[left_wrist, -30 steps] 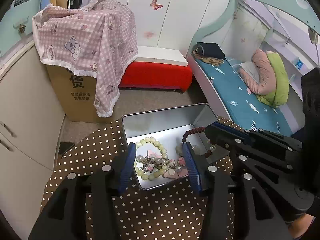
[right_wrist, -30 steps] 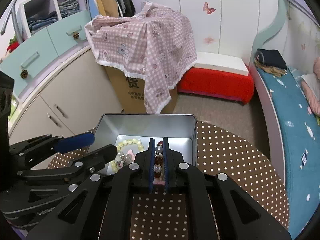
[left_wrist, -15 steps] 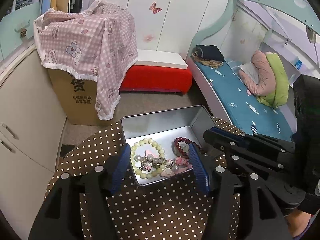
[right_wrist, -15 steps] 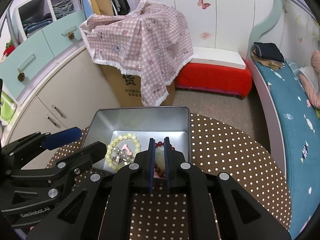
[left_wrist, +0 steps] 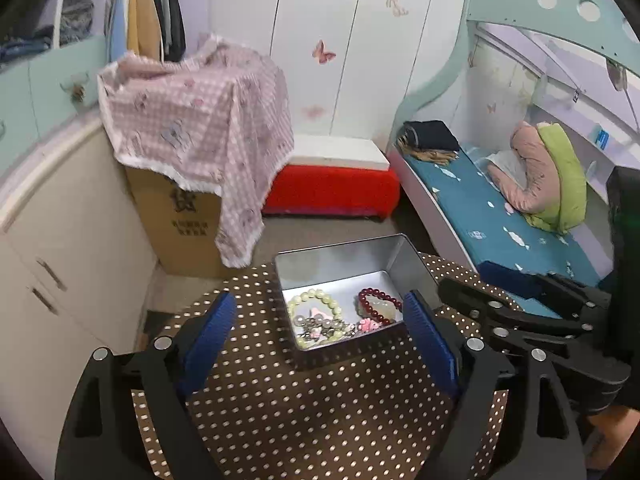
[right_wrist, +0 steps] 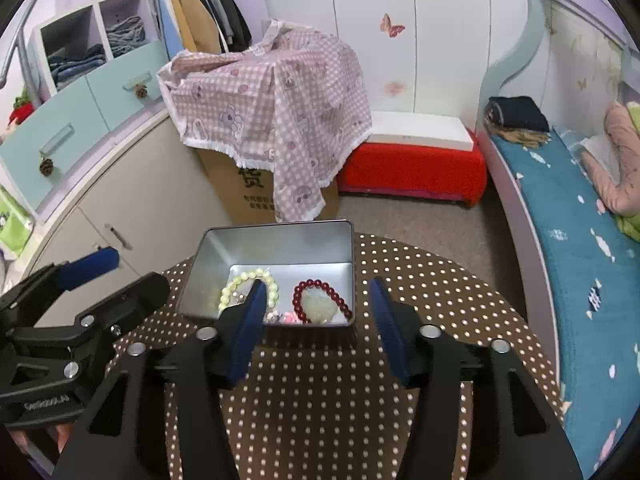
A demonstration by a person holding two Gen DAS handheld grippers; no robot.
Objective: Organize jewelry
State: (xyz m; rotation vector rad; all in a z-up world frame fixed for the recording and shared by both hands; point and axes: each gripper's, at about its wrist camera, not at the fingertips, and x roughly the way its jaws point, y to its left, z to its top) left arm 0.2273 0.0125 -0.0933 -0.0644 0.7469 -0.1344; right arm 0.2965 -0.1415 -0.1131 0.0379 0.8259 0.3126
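Okay, both my grippers are off the jewelry now. My right gripper [right_wrist: 318, 320] has just been opening, jaws apart with nothing between the pads; the red bead bracelet [right_wrist: 322, 300] lies loose on the tin's floor just ahead of it, ringed around a pale stone piece [right_wrist: 319, 309]. My left gripper [left_wrist: 320, 330] has also just been opening, jaws wide apart and empty, with the metal tin [left_wrist: 340, 254] right in front of its tips. Ahead of the left jaws in the tin: a pale green bead bracelet [left_wrist: 315, 304], plus a tangle of pearl and pink bits [left_wrist: 328, 327] at the near wall. Tin sits on the round polka-dot table [right_wrist: 420, 280], far wall close to the table's far edge. Looks to me like the drop-in step is done; no lid or further loose jewelry in view, so I can't tell what's left. Risks from here, my guess: the right gripper's left pad sits low over the tin's near rim, so pulling back carelessly could clip the rim and shove the light tin toward the table's edge. Going back in for the tangle could snag a strand and drag the rest out. The two grippers are close beside each other and could knock together.
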